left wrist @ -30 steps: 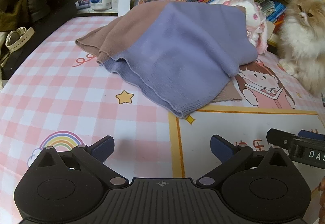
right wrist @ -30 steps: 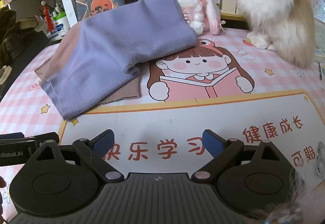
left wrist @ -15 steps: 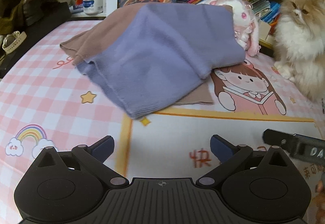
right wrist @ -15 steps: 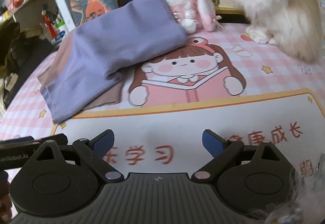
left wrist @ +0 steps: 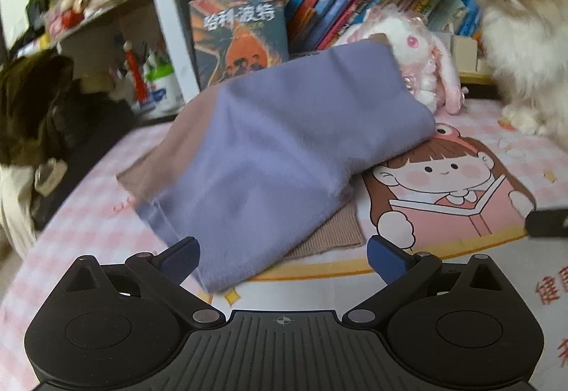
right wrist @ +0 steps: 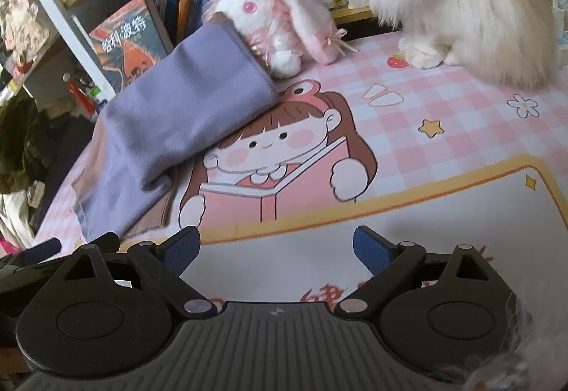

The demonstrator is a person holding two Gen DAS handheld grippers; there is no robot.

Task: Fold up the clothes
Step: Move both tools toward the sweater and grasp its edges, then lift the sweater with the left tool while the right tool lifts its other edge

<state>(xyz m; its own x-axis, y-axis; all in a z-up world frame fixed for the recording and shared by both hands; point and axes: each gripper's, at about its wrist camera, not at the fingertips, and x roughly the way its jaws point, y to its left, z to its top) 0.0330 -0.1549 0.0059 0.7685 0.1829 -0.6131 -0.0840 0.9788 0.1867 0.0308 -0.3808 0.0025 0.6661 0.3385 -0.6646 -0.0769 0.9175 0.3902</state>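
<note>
A lavender knit garment (left wrist: 284,157) lies folded over a taupe one (left wrist: 330,235) on the pink checked mat, its far end propped on a plush rabbit (left wrist: 415,64). My left gripper (left wrist: 282,258) is open just short of the lavender hem, with nothing between its blue pads. The right wrist view shows the same lavender cloth (right wrist: 177,121) at left and the taupe edge (right wrist: 156,217) under it. My right gripper (right wrist: 277,249) is open over the white panel of the mat, right of the clothes and apart from them.
A fluffy cream cat (right wrist: 461,0) sits at the back right on the mat (right wrist: 461,128). Behind the clothes stand a bookshelf (left wrist: 355,7) and an upright book (left wrist: 245,32). Dark bags (left wrist: 32,107) lie off the left edge. The other gripper's tip (left wrist: 546,222) shows at the right.
Both grippers have swung and moved closer to the clothes; the left one's pads now reach the lavender hem. Both stay open. The cat has hardly moved.
</note>
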